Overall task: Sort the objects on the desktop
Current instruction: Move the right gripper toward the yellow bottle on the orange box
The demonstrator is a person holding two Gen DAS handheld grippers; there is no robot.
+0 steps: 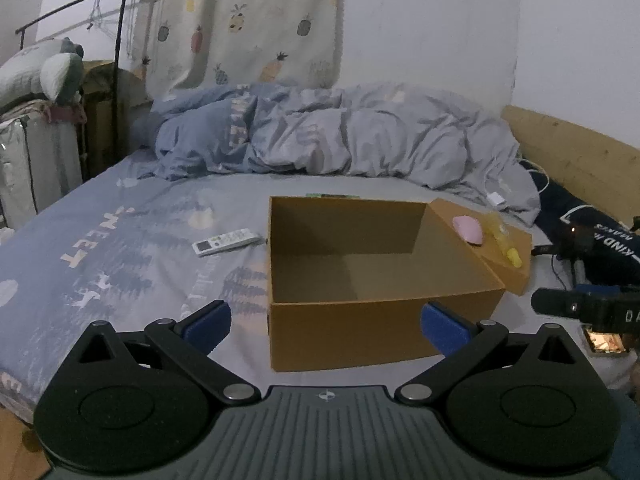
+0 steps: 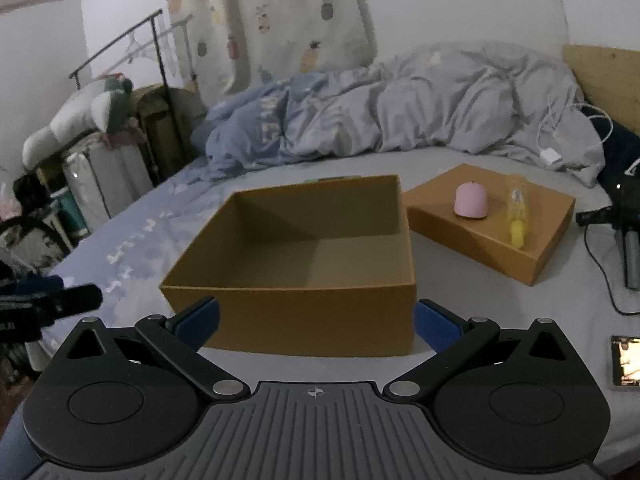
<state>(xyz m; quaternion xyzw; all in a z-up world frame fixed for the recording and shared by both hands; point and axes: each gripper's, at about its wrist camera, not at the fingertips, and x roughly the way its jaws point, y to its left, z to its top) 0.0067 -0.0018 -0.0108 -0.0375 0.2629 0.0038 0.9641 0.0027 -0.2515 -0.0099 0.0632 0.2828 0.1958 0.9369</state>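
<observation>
An open brown cardboard box (image 1: 380,316) stands empty on the bed; it also shows in the right wrist view (image 2: 288,312). Its lid (image 2: 520,256) lies flat to the right, with a pink mouse (image 2: 471,200) and a clear yellow bottle (image 2: 516,216) on top; the left wrist view shows the mouse (image 1: 468,230) and the bottle (image 1: 505,244) too. A white remote (image 1: 226,242) lies left of the box. My left gripper (image 1: 326,326) is open and empty in front of the box. My right gripper (image 2: 316,322) is open and empty, also in front of it.
A crumpled grey-blue duvet (image 1: 340,132) fills the back of the bed. A wooden headboard (image 1: 572,156) and dark clothing with cables (image 1: 592,240) lie on the right. A phone (image 2: 626,364) rests at the bed's right edge. A clothes rack (image 2: 160,80) stands at the left.
</observation>
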